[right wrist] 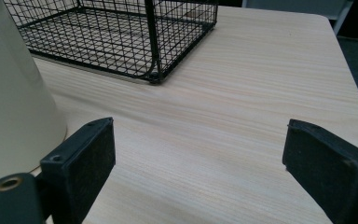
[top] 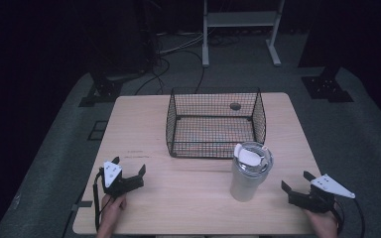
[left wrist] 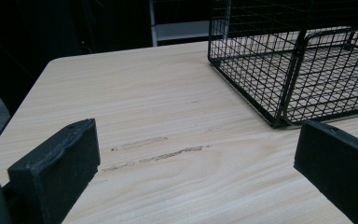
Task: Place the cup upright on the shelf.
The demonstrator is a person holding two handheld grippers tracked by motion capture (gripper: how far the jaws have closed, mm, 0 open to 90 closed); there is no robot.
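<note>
Tipping is the main risk: tumbler (top: 248, 172) stands tall at centre-right of the frame, just below the basket (top: 215, 122). Both grippers are held wide and empty, left (top: 129, 171), right (top: 294, 181). A high or off-centre grab topples it.

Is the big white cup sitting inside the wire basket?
No, the white cup stands on the bare table just in front of the wire basket, outside its walls, in the high view.
</note>
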